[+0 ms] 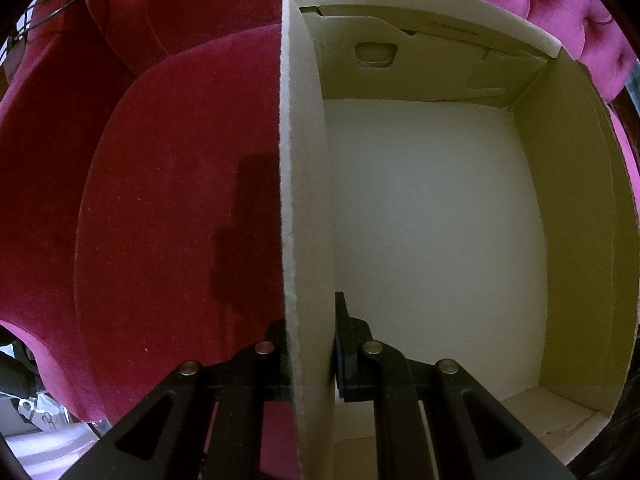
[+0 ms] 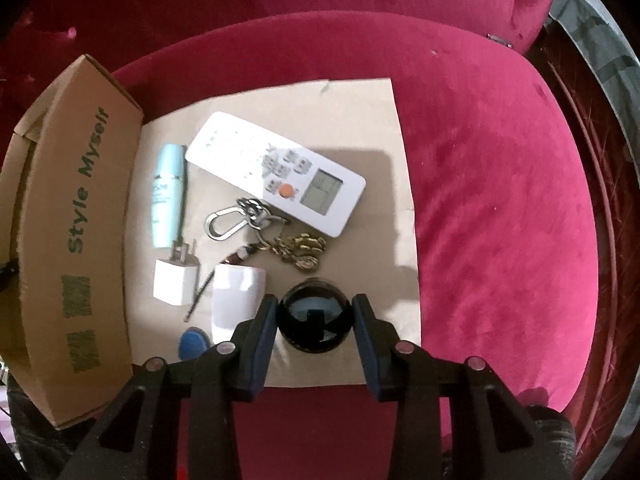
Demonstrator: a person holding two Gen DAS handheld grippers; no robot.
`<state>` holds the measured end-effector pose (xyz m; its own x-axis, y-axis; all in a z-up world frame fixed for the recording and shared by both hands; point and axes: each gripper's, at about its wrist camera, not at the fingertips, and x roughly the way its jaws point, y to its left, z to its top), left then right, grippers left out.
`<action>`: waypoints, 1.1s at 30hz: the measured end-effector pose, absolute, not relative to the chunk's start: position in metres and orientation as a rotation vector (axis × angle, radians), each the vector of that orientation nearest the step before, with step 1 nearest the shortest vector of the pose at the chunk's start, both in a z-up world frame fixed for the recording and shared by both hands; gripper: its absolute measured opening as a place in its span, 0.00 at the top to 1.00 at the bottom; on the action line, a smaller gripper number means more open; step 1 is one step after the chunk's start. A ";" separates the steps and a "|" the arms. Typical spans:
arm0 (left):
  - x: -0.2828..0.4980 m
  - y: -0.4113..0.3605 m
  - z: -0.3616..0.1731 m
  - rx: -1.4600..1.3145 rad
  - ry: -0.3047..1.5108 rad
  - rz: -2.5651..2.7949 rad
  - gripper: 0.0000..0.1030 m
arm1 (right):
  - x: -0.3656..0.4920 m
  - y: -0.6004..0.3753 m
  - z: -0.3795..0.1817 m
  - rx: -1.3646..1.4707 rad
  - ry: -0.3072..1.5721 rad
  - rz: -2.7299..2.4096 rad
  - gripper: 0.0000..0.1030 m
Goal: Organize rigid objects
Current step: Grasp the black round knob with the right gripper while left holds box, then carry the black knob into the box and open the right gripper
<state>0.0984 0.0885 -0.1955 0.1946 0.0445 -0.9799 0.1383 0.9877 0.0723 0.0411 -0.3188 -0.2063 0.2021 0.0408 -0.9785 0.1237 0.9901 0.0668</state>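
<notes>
A glossy black jar (image 2: 315, 314) is flanked by the spread right gripper (image 2: 316, 312); the box wall (image 1: 306, 200) is pinched by the left gripper (image 1: 310, 344).

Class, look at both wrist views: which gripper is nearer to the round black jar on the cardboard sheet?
Right. The right gripper straddles the black jar, one finger on each side. The left gripper is clamped on the cardboard box wall; no jar there.
</notes>
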 end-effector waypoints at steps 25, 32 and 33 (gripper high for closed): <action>0.096 0.091 -0.194 0.146 1.370 -0.069 0.88 | 0.050 -0.259 -0.123 0.042 1.294 0.015 0.61; 0.098 0.093 -0.194 0.141 1.373 -0.067 0.88 | 0.057 -0.225 -0.099 -0.004 1.266 0.080 0.61; 0.098 0.093 -0.194 0.140 1.373 -0.067 0.88 | 0.058 -0.220 -0.097 -0.009 1.264 0.088 0.61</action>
<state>0.0977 0.0931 -0.1941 0.1959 0.0341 -0.9800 0.1292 0.9898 0.0602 0.0579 -0.2199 -0.0975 0.2993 0.0610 -0.9522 -0.0714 0.9966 0.0414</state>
